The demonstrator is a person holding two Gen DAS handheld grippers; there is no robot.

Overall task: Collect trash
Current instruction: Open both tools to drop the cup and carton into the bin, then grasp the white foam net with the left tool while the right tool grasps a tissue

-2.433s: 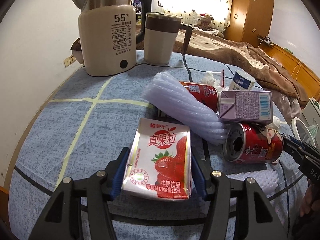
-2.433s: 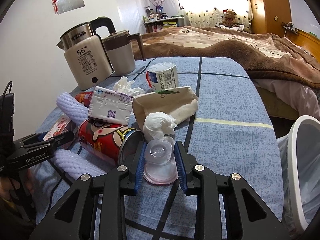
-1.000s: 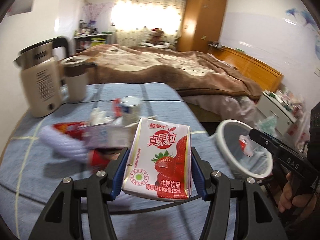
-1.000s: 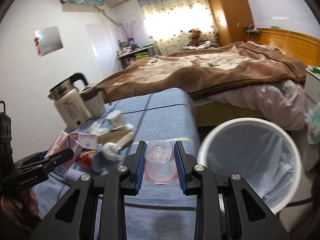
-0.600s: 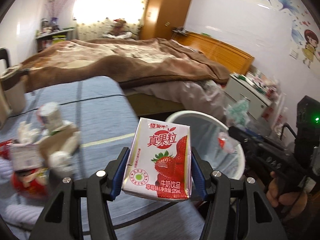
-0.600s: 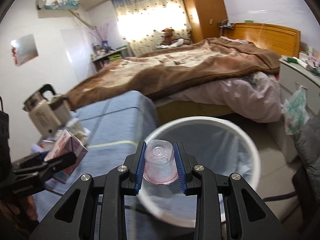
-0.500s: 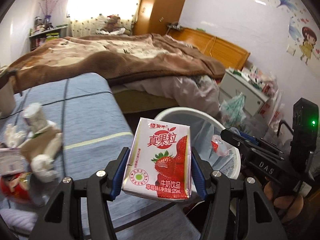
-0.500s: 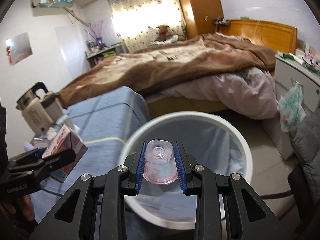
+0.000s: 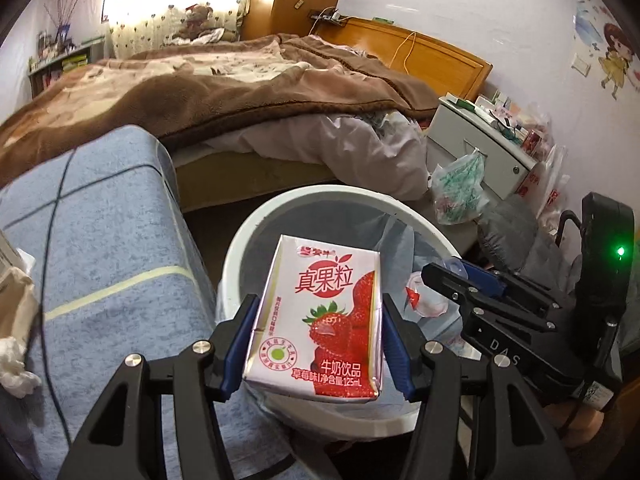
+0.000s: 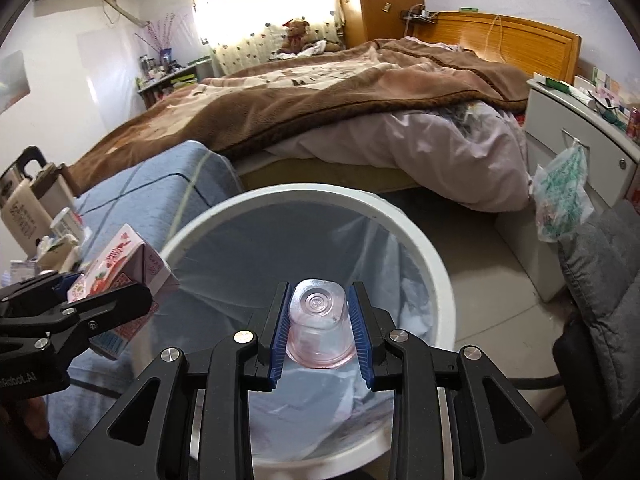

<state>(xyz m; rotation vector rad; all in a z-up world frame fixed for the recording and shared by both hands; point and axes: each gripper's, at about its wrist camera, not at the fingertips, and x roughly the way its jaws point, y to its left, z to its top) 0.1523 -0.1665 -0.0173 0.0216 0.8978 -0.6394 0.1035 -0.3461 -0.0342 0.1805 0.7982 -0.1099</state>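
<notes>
My left gripper (image 9: 316, 340) is shut on a strawberry milk carton (image 9: 320, 320), pink and white with red print, and holds it over the near rim of a white trash bin (image 9: 248, 236) lined with a pale bag. My right gripper (image 10: 322, 328) is shut on a clear plastic cup (image 10: 320, 320) with pink residue, held bottom-out above the bin's (image 10: 424, 248) opening. In the left wrist view the right gripper (image 9: 444, 280) comes in from the right with the cup (image 9: 424, 300) over the bin. In the right wrist view the carton (image 10: 124, 272) sits at the bin's left edge.
A blue-clothed table (image 9: 100, 240) stands left of the bin, with crumpled tissue (image 9: 14, 364) and other trash near its left end, and a kettle (image 10: 20, 204) further back. Behind are a bed with a brown blanket (image 10: 320, 92), a white nightstand (image 10: 580, 128) and a hanging plastic bag (image 10: 560, 204).
Both grippers swung right from the table, carrying the carton and the cup, and came down over the bin. The trash pile slid out of view to the left.
</notes>
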